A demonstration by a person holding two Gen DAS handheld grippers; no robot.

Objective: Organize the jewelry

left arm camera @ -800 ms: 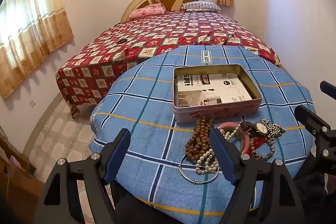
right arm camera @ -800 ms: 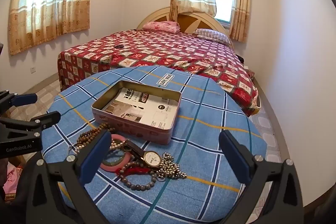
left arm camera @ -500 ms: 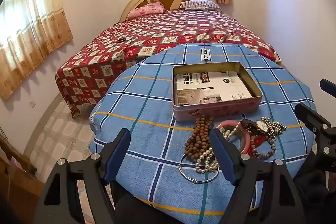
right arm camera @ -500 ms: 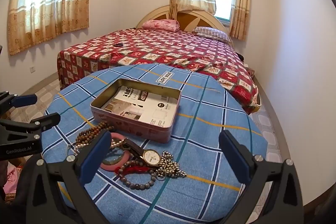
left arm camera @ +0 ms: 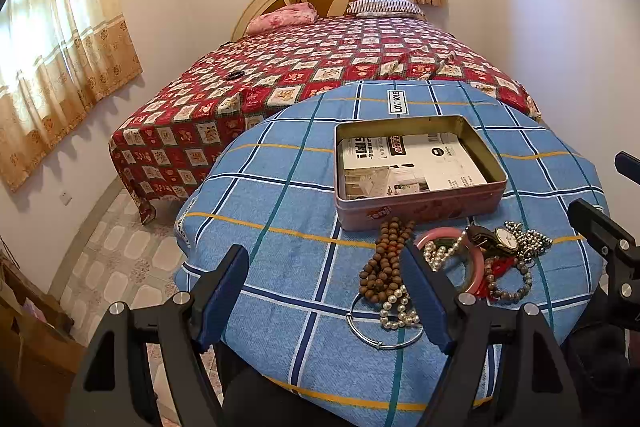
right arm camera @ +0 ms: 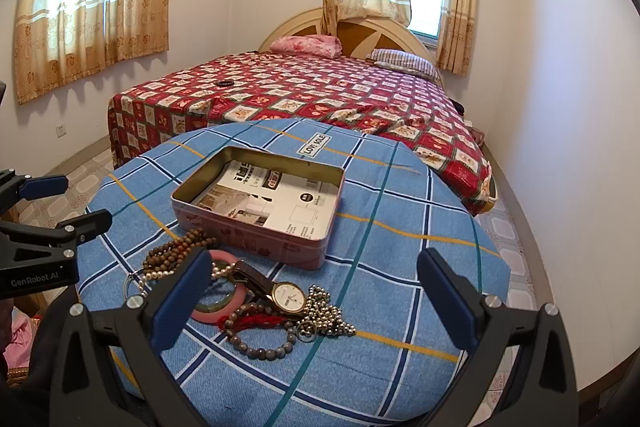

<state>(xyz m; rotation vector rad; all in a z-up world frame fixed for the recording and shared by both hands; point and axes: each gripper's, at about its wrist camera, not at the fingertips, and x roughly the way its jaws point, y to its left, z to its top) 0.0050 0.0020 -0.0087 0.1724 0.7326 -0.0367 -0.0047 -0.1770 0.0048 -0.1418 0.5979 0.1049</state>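
The jewelry is sitting in a tangled heap on the blue checked tablecloth (right arm camera: 400,227), just in front of the open pink tin (right arm camera: 262,205): a string of brown wooden beads (left arm camera: 384,259), pearls (left arm camera: 396,307), a pink bangle (right arm camera: 218,311), a wristwatch (right arm camera: 286,295), a grey bead bracelet (right arm camera: 260,343), a silver ball chain (right arm camera: 326,317) and a thin metal hoop (left arm camera: 380,335). Nothing in the heap is moving; against the pictures from a moment earlier, only the two cameras are drifting slightly, with the tin and pile shifting a little in view. The left gripper (left arm camera: 324,291) is hovering over the near edge of the table with its jaws spread wide, holding nothing. The right gripper (right arm camera: 316,301) is likewise gaping and empty, framing the watch and chain. The tin is holding only printed paper, so sorting is probably just beginning, with a first pick likely from the right side.
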